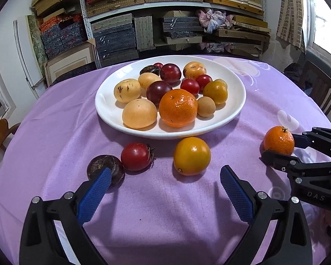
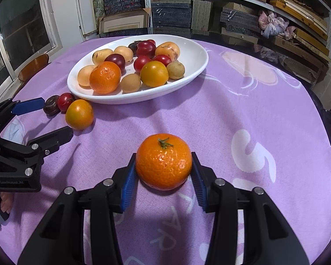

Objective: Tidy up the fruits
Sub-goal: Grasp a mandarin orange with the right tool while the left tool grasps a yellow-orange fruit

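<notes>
Sitting low and centre in the right wrist view, nearest the lens: a stemmed mandarin, pinched between the blue pads of the right gripper, fingers narrowed onto its flanks and touching on both sides. Resting, it seems, on the purple tablecloth, stem pointing up. Showing again at the right edge of the left wrist view, the same fruit clasped by black fingers.

Moving outward: standing wide and empty at the bottom of the left wrist view, the left gripper, nothing between its pads. Waiting just ahead of it, a yellow-orange fruit, a red tomato-like fruit and a dark brown fruit, the last just behind the left-hand pad, contact unclear.

Filling the upper middle, a white plate already crowded with fruit, a second mandarin sitting at its near edge.

Judging the step: carrying the gripped mandarin to the plate. Doing it well means keeping the squeeze gentle on that soft peel, lifting clear of the cloth before travelling, clearing the rim, and setting down in the bare patch rather than onto rolling neighbours. Keeping the two grippers apart, too.
</notes>
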Motion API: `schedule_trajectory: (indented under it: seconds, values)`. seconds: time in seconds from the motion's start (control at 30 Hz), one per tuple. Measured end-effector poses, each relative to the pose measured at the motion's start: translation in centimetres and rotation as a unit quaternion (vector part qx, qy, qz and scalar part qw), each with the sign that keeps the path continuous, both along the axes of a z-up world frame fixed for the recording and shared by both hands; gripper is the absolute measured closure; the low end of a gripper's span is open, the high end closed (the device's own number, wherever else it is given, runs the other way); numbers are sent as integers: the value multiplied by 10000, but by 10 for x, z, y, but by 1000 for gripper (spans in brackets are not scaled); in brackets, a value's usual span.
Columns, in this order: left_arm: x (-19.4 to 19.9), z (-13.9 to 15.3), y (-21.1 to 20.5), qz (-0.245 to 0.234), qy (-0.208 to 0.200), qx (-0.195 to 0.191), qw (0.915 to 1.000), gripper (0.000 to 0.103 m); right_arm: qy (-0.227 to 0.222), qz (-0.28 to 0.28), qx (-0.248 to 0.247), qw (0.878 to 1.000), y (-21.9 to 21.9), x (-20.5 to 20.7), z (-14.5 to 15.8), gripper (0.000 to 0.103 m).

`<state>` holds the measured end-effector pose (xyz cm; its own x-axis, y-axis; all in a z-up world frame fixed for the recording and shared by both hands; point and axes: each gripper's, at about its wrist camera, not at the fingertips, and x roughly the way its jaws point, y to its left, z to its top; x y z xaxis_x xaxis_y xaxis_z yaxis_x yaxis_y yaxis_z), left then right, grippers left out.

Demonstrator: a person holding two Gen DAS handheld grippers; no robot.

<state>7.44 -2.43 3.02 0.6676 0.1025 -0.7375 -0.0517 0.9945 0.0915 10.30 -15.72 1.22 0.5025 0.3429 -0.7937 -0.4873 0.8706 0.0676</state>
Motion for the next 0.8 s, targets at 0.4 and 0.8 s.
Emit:
schedule_trajectory:
  seconds: [0.4,0.8]
  values:
    - [22,-6,-4,-14,-62,-95,9999,3,5,3,12,10000,0,0,0,57]
    - [16,0,-8,-392,-348,-431,9977,23,12,9,17,10000,0,0,0,56]
